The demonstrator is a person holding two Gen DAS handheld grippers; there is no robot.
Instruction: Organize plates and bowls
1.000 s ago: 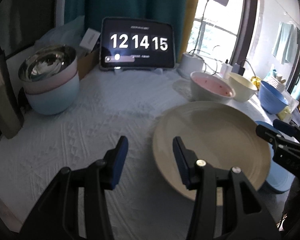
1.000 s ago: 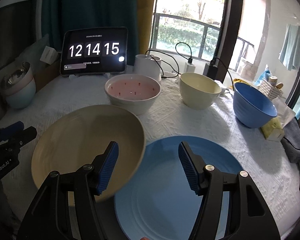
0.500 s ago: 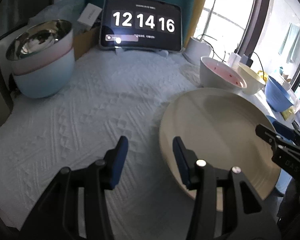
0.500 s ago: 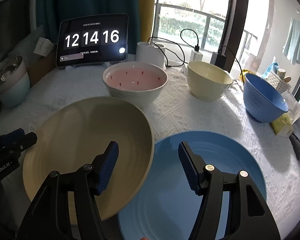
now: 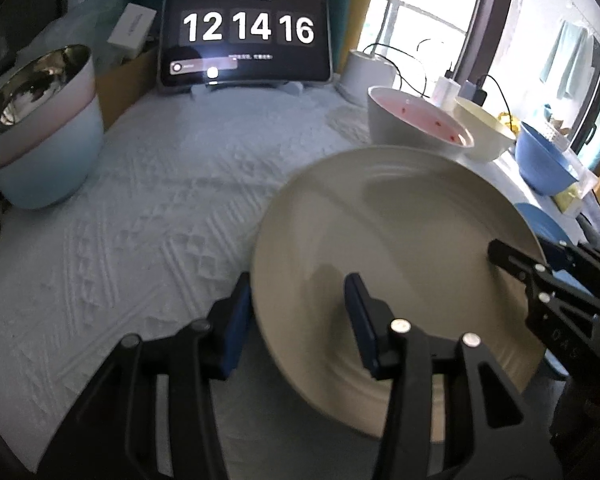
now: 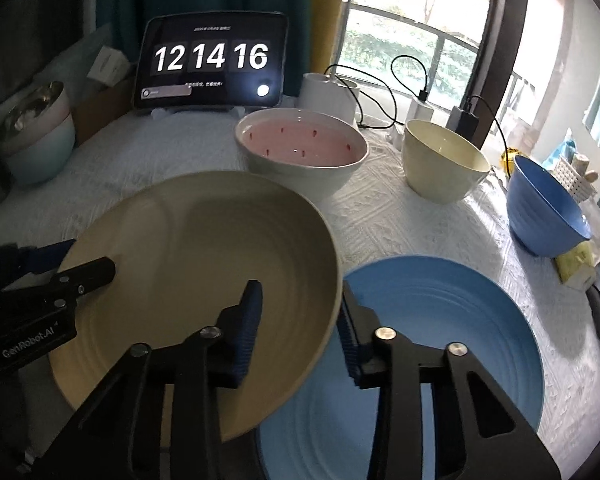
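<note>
Both grippers straddle opposite edges of the beige plate [image 5: 396,264], jaws spread, not clamped.

Left gripper [image 5: 298,316]: open, one finger outside the plate's left rim over the white tablecloth [image 5: 148,200], the other above the plate's inner surface. Contact with the rim can't be told from this view.

Right gripper [image 6: 300,320]: open, left finger over the plate interior, right finger just outside the rim, above the blue plate [image 6: 440,340]. Rim sits in the gap; contact unclear.

Beige plate is tilted, its right edge overlapping the blue plate, which lies flat on the cloth at the near right.

Around:
- pink-lined bowl [image 6: 302,154] just behind the beige plate, close to its far rim
- cream bowl [image 6: 442,160] to the right of it, separate
- blue bowl [image 6: 548,208] further right, near the table edge, a yellow box [image 6: 576,268] just beside it
- stacked bowls [image 5: 40,128] far left, steel one on top, well apart from the plates
- tablet [image 6: 212,66] at the back showing 12 14 16
- white charger base [image 6: 326,94] with cables beside the tablet
</note>
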